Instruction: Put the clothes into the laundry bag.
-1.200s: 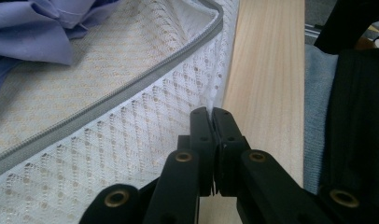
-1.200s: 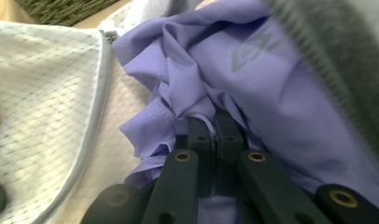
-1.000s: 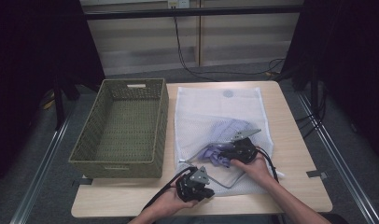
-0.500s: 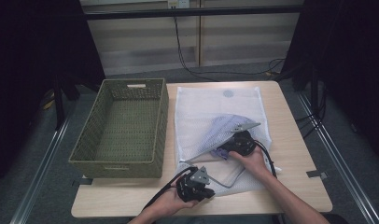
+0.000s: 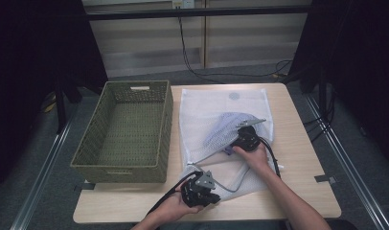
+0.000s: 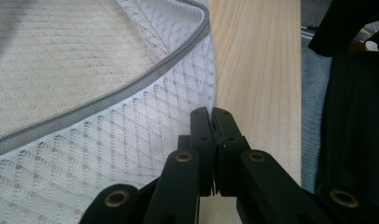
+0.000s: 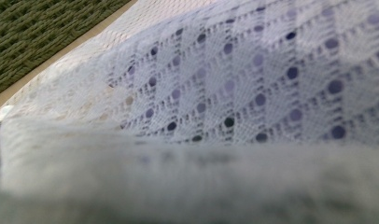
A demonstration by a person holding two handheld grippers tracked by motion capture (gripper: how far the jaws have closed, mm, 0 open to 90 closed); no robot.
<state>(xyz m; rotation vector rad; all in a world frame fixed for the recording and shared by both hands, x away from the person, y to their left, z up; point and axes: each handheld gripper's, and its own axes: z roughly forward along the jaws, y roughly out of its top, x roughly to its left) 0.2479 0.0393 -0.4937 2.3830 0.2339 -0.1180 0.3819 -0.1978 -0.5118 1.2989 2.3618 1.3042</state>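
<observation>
A light wooden table (image 5: pixel 303 143) is standing on a grey floor (image 5: pixel 34 191) and carrying everything here. An olive woven basket (image 5: pixel 128 132) is sitting on its left half, its long side running away from the person. Just beside the basket, a white mesh laundry bag (image 5: pixel 211 108) is lying flat across the middle of the table, reaching from near the far edge almost to the near one. Its near corner is lifting off the wood, with the grey zipper (image 6: pixel 131 88) curving along that edge. Bare wood is showing along the table's right side and near edge.
</observation>
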